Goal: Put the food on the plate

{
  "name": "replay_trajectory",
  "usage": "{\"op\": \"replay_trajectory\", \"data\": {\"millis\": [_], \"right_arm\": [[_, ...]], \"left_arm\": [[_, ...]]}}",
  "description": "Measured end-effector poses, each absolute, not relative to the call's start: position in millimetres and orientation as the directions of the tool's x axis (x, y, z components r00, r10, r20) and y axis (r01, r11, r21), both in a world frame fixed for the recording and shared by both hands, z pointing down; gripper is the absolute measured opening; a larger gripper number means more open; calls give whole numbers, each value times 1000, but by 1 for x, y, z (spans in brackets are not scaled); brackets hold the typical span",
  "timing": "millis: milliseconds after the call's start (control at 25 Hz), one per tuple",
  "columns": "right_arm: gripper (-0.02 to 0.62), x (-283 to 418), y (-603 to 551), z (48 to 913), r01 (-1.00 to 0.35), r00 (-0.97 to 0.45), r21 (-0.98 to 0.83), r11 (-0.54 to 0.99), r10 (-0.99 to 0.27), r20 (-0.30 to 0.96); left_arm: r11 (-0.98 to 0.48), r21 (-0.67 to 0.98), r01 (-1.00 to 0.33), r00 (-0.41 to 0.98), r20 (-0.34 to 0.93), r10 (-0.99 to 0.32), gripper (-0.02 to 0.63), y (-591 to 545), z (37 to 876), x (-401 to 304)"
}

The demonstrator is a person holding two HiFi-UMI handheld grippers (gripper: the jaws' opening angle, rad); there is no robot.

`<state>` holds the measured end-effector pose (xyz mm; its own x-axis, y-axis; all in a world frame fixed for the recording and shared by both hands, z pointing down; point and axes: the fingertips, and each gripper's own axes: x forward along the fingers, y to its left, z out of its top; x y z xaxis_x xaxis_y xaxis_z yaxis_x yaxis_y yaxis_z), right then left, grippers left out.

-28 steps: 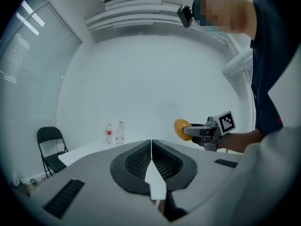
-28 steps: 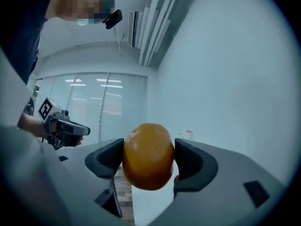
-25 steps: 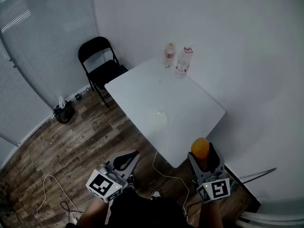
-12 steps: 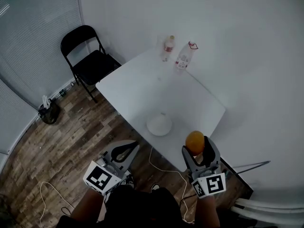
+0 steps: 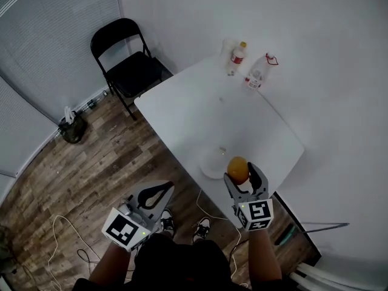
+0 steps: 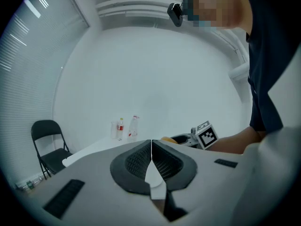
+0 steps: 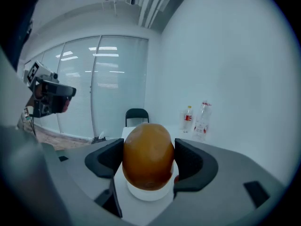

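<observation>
An orange round fruit [image 5: 237, 170] [image 7: 148, 155] is clamped between the jaws of my right gripper [image 5: 240, 176] [image 7: 148, 159]. It hangs above the near corner of the white table [image 5: 200, 114], right over a small white plate [image 5: 212, 163] [image 7: 146, 191], which the fruit partly hides. My left gripper [image 5: 153, 196] [image 6: 151, 163] is off the table's near-left side above the wooden floor, its jaws closed together with nothing between them.
Two plastic bottles [image 5: 237, 54] [image 5: 257, 73] and a clear glass [image 5: 227, 47] stand at the table's far corner. A black folding chair [image 5: 126, 65] stands left of the table. A white cable [image 5: 209, 214] trails on the floor beneath the near edge.
My right gripper has carried the fruit forward and left, from beyond the table's near corner to above the plate. The head view has shifted; the left gripper stays low.
</observation>
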<state>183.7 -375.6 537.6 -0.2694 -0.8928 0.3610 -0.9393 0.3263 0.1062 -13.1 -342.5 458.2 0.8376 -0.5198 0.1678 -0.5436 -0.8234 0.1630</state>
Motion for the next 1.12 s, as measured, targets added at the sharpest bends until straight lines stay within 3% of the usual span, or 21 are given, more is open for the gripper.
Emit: {"op": "replay_trajectory", "data": {"millis": [640,1120], "right_arm": [[353,169,-457,701,-907,-283,70,416,-722,631],[354,165,-460,739,-905,-244,89,417,-677,694]], "left_arm": [[-716,212,-665,745,245,-620,25,-357,491,-38],[-704,220,-675,736,266,-623,24,-365,501,-45]]}}
